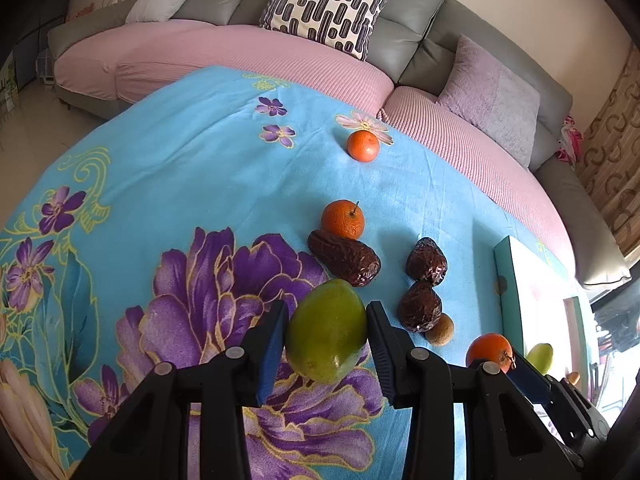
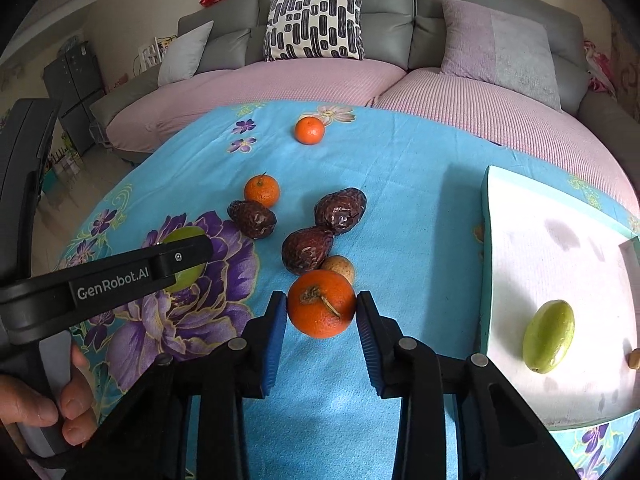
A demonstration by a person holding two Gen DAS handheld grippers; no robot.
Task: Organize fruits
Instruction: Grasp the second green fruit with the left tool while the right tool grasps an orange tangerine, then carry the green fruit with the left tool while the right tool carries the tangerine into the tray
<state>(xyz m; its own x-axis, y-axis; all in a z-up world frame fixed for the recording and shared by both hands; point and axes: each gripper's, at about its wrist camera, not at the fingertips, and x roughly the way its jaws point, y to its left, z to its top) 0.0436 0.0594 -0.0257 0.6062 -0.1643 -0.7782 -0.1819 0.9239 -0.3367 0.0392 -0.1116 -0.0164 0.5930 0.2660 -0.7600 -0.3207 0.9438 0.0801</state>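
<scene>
A green fruit (image 1: 326,332) is clamped between the fingers of the left claw (image 1: 327,354), and an orange (image 2: 321,304) is clamped in the right claw (image 2: 321,330), just above the blue flowered cloth (image 2: 400,208). To the right of the right claw, a white tray (image 2: 560,272) with a teal rim is seen; a second green fruit (image 2: 548,336) is lying in it. Beyond the claws, three dark dates (image 2: 308,250) and two more oranges (image 2: 262,191) are placed on the cloth.

Three dates (image 2: 316,232) are lying mid-frame on the cloth (image 2: 400,200), one tangerine (image 2: 309,130) sitting above, the tray (image 2: 560,256) sitting at right.
</scene>
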